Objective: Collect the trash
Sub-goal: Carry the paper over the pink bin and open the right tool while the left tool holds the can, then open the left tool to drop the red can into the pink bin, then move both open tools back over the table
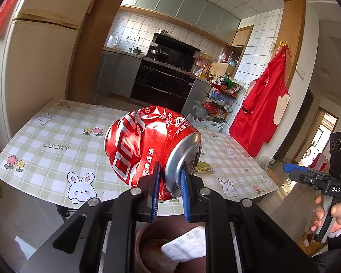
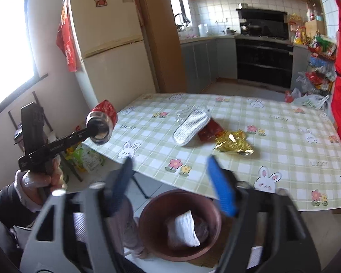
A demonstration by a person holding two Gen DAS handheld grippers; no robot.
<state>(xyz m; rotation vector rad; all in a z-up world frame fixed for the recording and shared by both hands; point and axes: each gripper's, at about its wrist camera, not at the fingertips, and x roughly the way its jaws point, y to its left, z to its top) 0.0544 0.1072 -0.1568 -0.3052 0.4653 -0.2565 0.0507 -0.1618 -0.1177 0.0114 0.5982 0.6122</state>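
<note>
Meanwhile the left gripper (image 1: pixel 169 186) is clenched on the rim of a crushed red can (image 1: pixel 152 147), held in the air above a brown bin (image 2: pixel 179 225) beside the table (image 2: pixel 284 136). Right gripper (image 2: pixel 175 182) hangs released over that bin, nothing between its blue pads. On the checked cloth lie a gold wrapper (image 2: pixel 235 144), a red packet (image 2: pixel 209 132) and a white ribbed piece (image 2: pixel 192 127).
</note>
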